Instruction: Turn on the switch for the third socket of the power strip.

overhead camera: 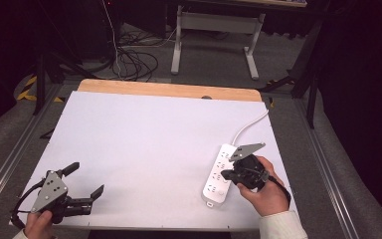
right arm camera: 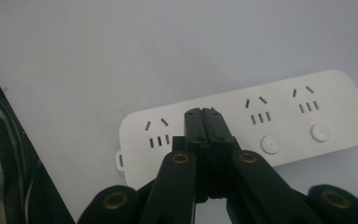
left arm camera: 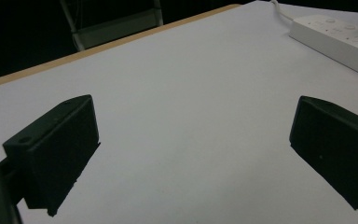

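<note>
A white power strip [overhead camera: 214,185] lies on the right side of the white table [overhead camera: 144,144], with its cord running to the far edge. My right gripper [overhead camera: 226,175] is over the strip's middle, held in a hand. In the right gripper view its jaws are pressed together with nothing between them, and my right gripper [right arm camera: 203,113] covers the strip [right arm camera: 289,116] between two socket groups, where round buttons [right arm camera: 270,143] sit in a row. I cannot tell whether the tip touches the strip. My left gripper [overhead camera: 85,179] rests open at the near left corner, and nothing lies inside my left gripper [left arm camera: 191,140].
The strip's white cord [overhead camera: 251,122] curves off toward the table's far right corner. A bare wooden edge [overhead camera: 169,89] runs along the back. Beyond it stand a white table frame [overhead camera: 214,25] and loose cables [overhead camera: 134,62] on the floor. The strip [left arm camera: 340,37] appears far right in the left gripper view.
</note>
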### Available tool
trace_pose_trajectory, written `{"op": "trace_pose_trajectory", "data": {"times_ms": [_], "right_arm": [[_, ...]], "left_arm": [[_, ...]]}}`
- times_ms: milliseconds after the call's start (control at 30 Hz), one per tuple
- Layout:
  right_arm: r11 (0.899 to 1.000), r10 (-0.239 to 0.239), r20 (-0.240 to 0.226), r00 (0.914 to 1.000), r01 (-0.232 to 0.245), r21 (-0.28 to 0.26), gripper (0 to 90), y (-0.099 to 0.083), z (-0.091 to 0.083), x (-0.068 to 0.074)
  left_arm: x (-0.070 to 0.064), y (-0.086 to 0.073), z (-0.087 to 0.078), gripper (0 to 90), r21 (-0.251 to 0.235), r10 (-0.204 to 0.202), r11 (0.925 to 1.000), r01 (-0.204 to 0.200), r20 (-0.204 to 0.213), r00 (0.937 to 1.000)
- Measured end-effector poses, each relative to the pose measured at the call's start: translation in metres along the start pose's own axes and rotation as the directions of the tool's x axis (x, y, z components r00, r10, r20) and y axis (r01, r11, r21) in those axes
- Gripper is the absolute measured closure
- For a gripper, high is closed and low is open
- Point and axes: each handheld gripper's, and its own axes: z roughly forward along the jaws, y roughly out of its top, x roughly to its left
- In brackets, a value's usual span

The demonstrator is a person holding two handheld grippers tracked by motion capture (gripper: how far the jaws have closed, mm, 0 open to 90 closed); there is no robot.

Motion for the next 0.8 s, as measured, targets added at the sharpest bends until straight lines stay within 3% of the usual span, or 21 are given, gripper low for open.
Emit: {"op": "trace_pose_trajectory", "data": {"times_ms": [500, 800], "right_arm": [[0.991, 0.003, 0.018, 0.9998, -0.005, 0.133, 90.0, -0.002, 0.024, -0.005], [0.986, 0.005, 0.033, 0.9994, -0.01, 0.167, 90.0, -0.003, 0.034, -0.005]], "left_arm": [[0.0, 0.0, 0.0, 1.7, 0.0, 0.0, 1.0, 0.0, 0.001, 1.0], [0.0, 0.0, 0.0, 1.7, 0.001, 0.001, 1.0, -0.001, 0.003, 1.0]]}}
